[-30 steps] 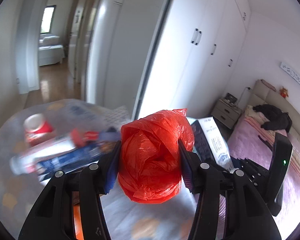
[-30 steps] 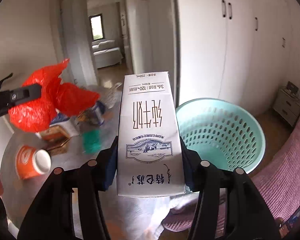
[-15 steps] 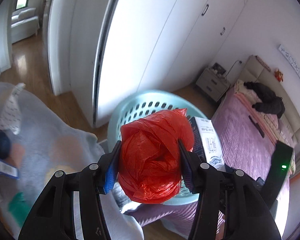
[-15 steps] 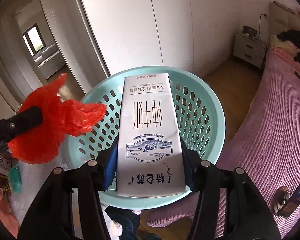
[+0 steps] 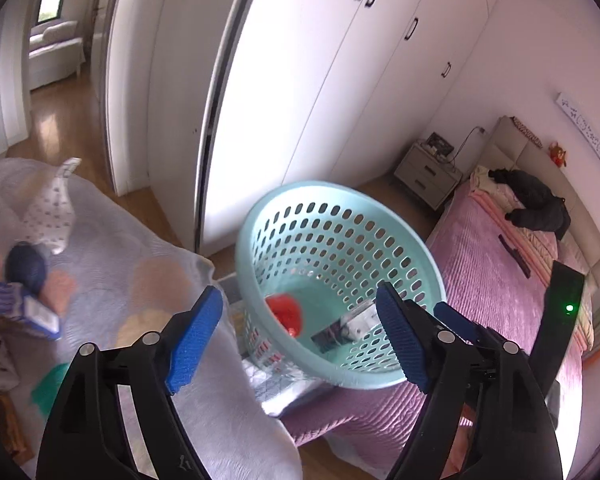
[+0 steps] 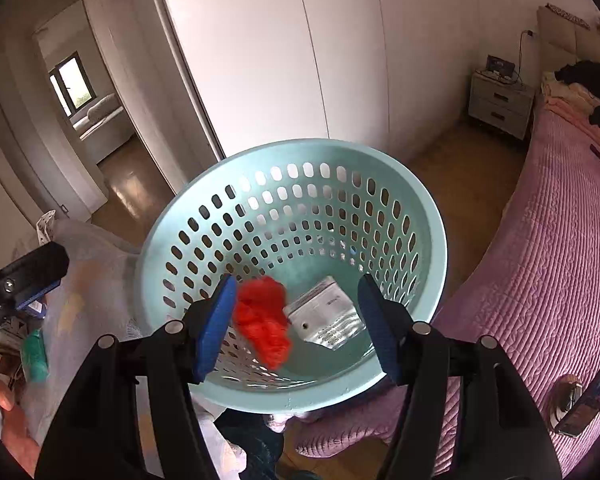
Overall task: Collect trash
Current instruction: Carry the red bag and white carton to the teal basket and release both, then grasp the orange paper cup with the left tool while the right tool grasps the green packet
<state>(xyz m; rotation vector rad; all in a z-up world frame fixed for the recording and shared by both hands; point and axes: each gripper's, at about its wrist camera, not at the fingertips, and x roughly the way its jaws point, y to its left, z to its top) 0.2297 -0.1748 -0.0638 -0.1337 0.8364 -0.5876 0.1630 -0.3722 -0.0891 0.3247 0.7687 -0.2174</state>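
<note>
A pale teal perforated basket (image 6: 204, 216) (image 5: 260, 216) stands on the floor between the table and the bed. The red plastic bag (image 6: 264, 320) (image 5: 286, 312) lies crumpled at its bottom. Beside it lies the white milk carton (image 6: 324, 316) (image 5: 348, 326). My right gripper (image 6: 296, 326) hangs over the basket with its jaws opening and nothing between them. My left gripper (image 5: 300, 340) is also above the basket, its jaws opening and empty. The left gripper's finger (image 6: 24, 276) shows at the left edge of the right wrist view.
A table under a pale patterned cloth (image 5: 112, 248) sits left of the basket, with a blue-topped bottle (image 5: 24, 268), a green item (image 6: 34, 354) and paper scraps on it. A pink-covered bed (image 6: 548, 264) lies to the right; white wardrobes (image 5: 300, 80) stand behind.
Both grippers swung from the table to above the basket, then opened. The red bag left the left gripper and the milk carton left the right; both now lie in the basket.
</note>
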